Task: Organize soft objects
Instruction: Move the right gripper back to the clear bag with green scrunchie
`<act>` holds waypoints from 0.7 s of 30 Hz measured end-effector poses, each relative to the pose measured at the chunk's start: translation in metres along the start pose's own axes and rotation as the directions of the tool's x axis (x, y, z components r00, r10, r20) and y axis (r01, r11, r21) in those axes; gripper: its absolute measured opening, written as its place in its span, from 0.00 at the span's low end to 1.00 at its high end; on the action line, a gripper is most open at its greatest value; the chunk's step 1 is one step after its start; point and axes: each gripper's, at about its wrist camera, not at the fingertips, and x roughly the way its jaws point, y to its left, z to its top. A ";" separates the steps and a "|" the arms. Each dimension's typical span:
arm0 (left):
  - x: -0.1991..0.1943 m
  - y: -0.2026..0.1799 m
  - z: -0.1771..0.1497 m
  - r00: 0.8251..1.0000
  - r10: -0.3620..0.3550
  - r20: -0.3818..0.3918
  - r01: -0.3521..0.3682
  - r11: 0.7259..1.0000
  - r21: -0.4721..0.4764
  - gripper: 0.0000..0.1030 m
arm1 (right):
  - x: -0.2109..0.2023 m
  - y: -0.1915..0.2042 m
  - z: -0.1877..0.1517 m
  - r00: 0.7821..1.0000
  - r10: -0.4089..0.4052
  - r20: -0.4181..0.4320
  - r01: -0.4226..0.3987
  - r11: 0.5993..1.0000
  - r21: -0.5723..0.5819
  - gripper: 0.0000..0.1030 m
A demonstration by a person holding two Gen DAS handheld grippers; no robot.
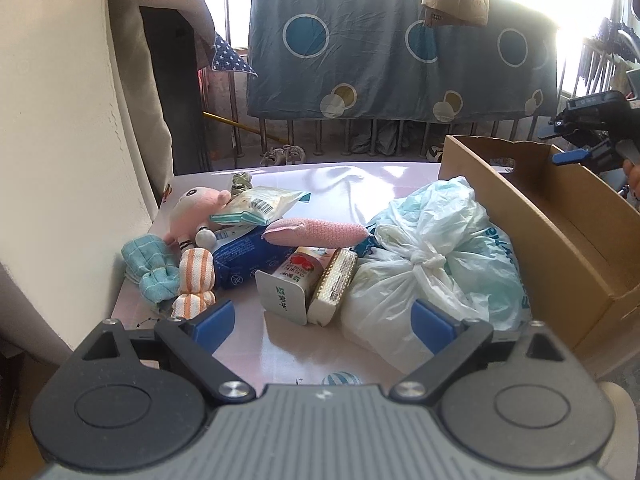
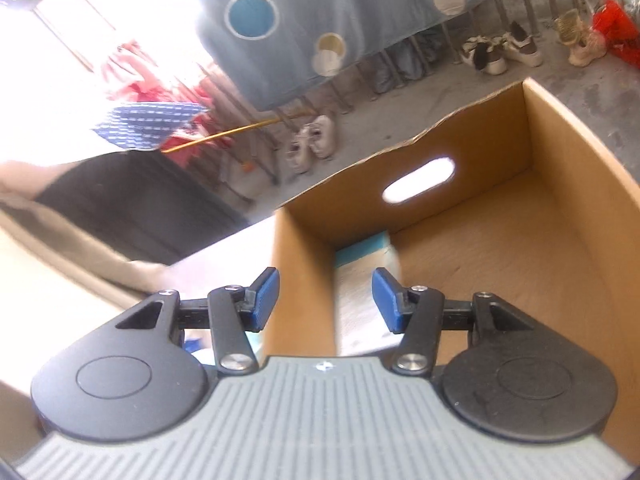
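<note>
A pile of soft things lies on the pale table (image 1: 344, 184): a pink plush doll (image 1: 192, 212), a blue checked cloth (image 1: 150, 270), an orange striped cloth (image 1: 194, 280), a pink knitted piece (image 1: 316, 232), tissue packs (image 1: 260, 208) and knotted plastic bags (image 1: 432, 264). My left gripper (image 1: 324, 322) is open and empty, near the table's front edge, in front of the pile. My right gripper (image 2: 324, 298) is open and empty, above the cardboard box (image 2: 500, 240). It also shows in the left wrist view (image 1: 576, 144) over the box (image 1: 560, 216). A pale packet (image 2: 360, 280) lies in the box.
A milk carton (image 1: 292, 280) and a wrapped bar (image 1: 334, 284) lie in the pile. A wall (image 1: 60, 140) borders the table's left side. A blue quilt (image 1: 400, 40) hangs on a railing behind. Shoes (image 2: 312, 144) sit on the floor.
</note>
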 end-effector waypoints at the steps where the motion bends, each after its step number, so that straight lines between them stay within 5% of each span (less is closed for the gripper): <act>1: -0.003 0.002 -0.002 1.000 -0.008 0.003 0.008 1.000 -0.007 0.93 | -0.012 0.002 -0.009 1.000 0.020 -0.006 -0.019 1.000 0.004 0.49; 9: -0.016 0.023 -0.014 0.997 -0.082 -0.016 0.080 0.992 -0.093 0.93 | -0.039 0.056 -0.054 0.987 0.129 -0.095 -0.131 0.991 -0.008 0.50; 21: -0.031 0.051 -0.019 0.996 -0.092 0.021 0.094 0.984 -0.154 1.00 | -0.006 0.164 -0.089 0.941 0.241 -0.237 -0.266 0.961 -0.078 0.57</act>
